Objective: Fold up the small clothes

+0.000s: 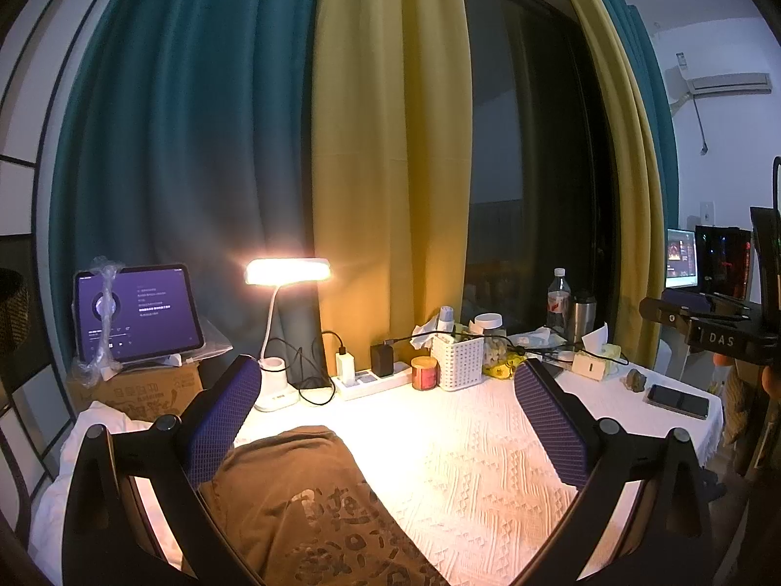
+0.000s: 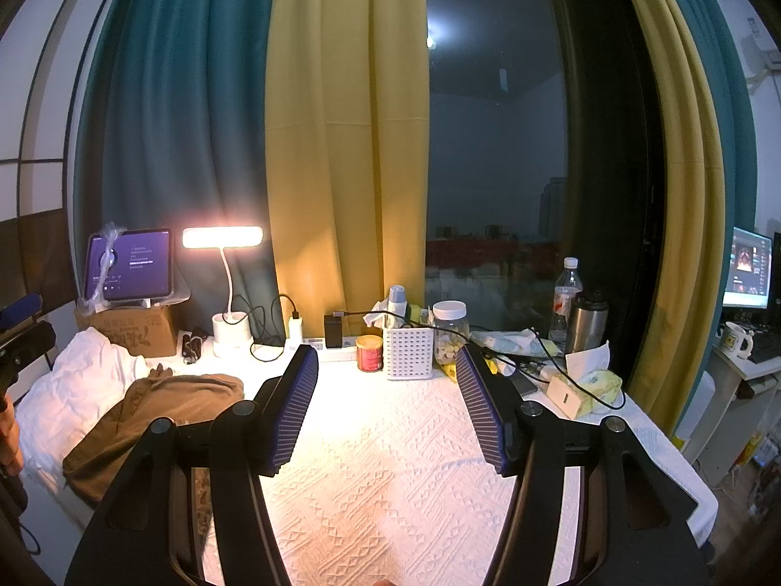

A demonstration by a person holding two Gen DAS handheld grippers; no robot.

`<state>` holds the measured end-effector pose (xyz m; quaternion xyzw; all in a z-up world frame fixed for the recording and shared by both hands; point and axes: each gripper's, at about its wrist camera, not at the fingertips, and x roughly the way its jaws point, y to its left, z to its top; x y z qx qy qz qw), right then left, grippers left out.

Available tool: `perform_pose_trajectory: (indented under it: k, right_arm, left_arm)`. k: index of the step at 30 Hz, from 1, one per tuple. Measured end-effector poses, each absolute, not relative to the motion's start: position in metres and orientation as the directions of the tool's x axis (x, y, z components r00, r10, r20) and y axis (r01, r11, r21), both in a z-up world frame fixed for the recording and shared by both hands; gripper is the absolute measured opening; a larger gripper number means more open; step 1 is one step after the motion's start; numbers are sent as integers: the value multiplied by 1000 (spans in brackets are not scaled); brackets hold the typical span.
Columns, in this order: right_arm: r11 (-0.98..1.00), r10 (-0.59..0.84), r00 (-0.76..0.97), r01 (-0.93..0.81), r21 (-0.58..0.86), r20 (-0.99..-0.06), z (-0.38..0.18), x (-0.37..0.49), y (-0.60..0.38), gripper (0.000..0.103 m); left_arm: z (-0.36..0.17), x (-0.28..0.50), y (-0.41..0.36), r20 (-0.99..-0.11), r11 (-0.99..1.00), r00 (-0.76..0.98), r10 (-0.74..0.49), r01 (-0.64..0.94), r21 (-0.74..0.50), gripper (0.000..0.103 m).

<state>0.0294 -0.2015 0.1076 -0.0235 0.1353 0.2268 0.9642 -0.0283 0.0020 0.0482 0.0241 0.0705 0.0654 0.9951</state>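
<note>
The left gripper (image 1: pixel 385 420) is released, nothing between its pads. The right gripper (image 2: pixel 385 408) is also released and empty. The brown T-shirt (image 1: pixel 312 498) lies at the lower left of the frame on the white tablecloth (image 1: pixel 463 464), near the lit desk lamp (image 1: pixel 288 271).

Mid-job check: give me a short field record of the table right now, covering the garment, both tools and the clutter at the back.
garment: brown printed garment, bunched on the left of the white tablecloth
left tool: left tool open, over the garment's edge, nothing gripped
right tool: right tool open, over bare cloth, empty
back clutter: lit desk lamp, tablet, white basket, tissue box
fold status: not started
</note>
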Motion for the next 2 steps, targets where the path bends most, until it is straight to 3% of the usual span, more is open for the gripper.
perform_pose_trajectory:
  k: [2]
  right_arm:
    - [896, 431, 861, -444, 16, -271, 108, 29, -201, 62]
  left_arm:
    - [48, -28, 1, -138, 990, 982, 133, -125, 60, 102]
